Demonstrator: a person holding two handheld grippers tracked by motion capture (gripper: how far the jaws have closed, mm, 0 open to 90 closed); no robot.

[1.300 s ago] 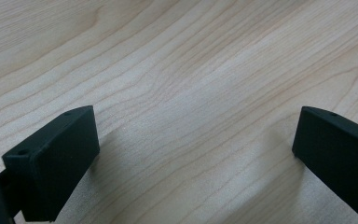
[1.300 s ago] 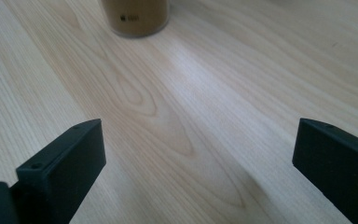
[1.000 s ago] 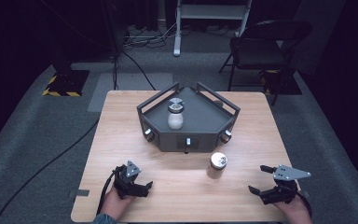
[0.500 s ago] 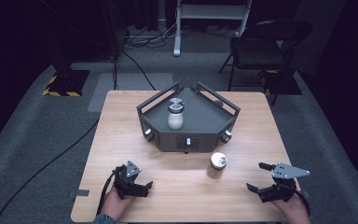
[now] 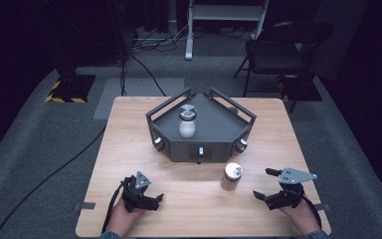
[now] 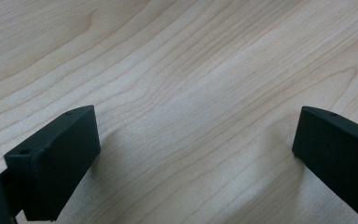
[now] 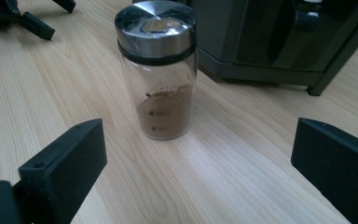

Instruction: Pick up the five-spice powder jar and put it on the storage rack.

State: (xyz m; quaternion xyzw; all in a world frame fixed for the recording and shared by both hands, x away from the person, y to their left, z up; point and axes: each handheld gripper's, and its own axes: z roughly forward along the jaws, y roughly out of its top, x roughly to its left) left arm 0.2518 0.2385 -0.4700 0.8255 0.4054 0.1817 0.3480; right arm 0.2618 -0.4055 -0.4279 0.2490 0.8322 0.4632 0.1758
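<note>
Glass, with a steel lid and brown powder filling its lower part, the spice jar [image 7: 157,70] is standing upright on the tabletop [image 5: 189,209], near the front edge and just in front of the dark grey tray [image 5: 214,130]. The right gripper [image 5: 274,184] is resting near the front right corner, its jaws spread wide and facing the jar from a short way off, grasping nothing. The left gripper [image 5: 151,196] is sitting near the front left corner, its jaws also released over bare wood. A second jar [image 5: 187,121] with pale contents is standing upright inside the tray, toward its back.
</note>
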